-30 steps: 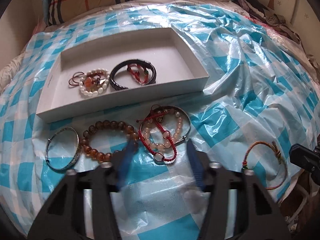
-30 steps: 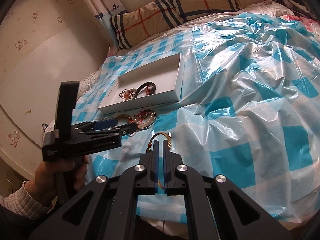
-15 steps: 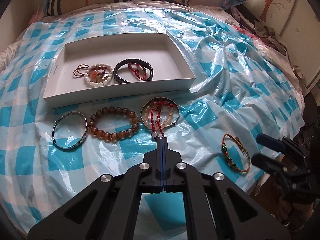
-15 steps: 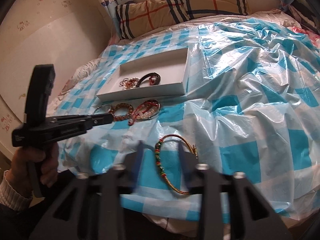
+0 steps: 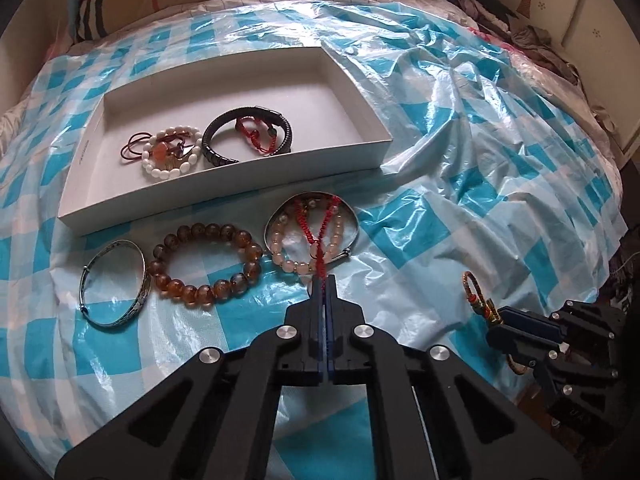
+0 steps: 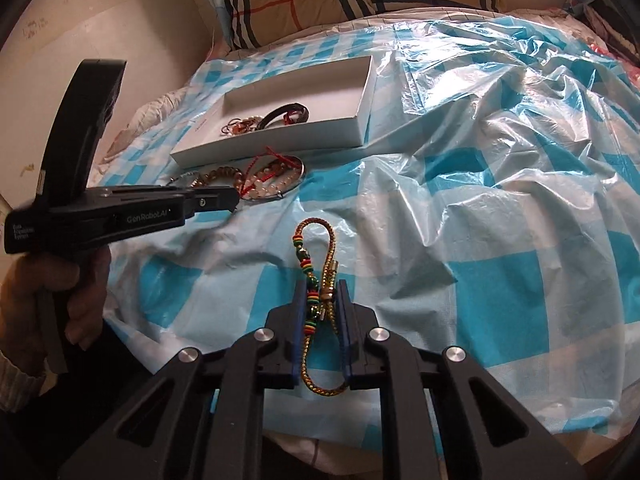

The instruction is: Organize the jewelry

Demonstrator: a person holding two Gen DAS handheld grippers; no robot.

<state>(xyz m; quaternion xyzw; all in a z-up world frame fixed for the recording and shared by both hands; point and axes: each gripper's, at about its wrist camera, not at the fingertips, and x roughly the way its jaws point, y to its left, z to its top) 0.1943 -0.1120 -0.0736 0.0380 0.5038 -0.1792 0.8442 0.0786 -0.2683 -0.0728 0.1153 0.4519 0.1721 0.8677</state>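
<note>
Now the woven bracelet (image 6: 320, 304) sits pinched between the right tool (image 6: 321, 285) pads.

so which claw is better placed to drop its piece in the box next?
Left. The left claw has the red cord bracelet pinched just in front of the white box; the right claw holds the woven bracelet farther back.

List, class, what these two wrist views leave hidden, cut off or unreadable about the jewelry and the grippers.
- Woven bracelet, left view: lower part hidden behind the right hand-held gripper.
- White box, right view: contents partly hidden by its near wall.
- Small white print on the left hand-held gripper, right view: too small to read.
</note>
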